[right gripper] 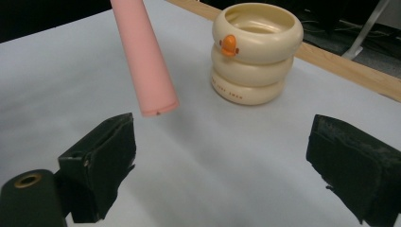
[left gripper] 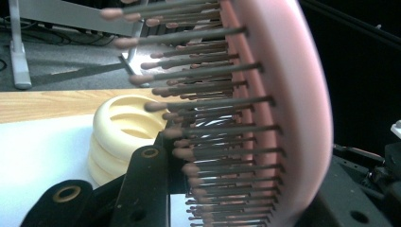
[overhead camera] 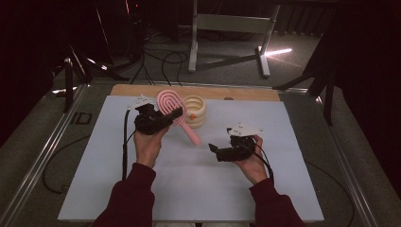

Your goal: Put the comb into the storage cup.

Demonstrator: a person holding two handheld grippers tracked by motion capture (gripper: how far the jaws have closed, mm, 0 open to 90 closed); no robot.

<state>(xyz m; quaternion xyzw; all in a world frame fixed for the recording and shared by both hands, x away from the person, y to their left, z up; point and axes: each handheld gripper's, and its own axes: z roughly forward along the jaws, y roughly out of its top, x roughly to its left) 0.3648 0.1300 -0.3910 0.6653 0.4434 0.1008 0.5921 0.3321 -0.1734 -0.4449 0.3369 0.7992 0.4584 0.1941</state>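
Fingers of the left gripper (overhead camera: 158, 117) are clamped on the head of a pink hairbrush (overhead camera: 173, 109), just left of centre in the high view. In the left gripper view the bristles (left gripper: 208, 127) run across the middle of the frame, and the brush's pink back curves down the right side between the two black jaws. That grip on the head leaves the handle (right gripper: 144, 56) free: it slants down and to the right in the high view, clear of the white mat (overhead camera: 198, 189), and its blunt end hangs in the upper left of the right gripper view.

The right gripper (overhead camera: 222, 152), lower and right of centre in the high view, has its fingers (right gripper: 101, 156) spread wide with nothing between them. It is turned toward the handle's end (probably so it can take the brush over, though that is only a guess from the way it is aimed).

A cream cup (right gripper: 255, 52) made of stacked rings, with a small orange duck bill on its front, stands upright on the mat near the wooden far edge (overhead camera: 142, 90), just behind the brush. Its open top faces up, so it looks like the likely home for the brush, handle first.
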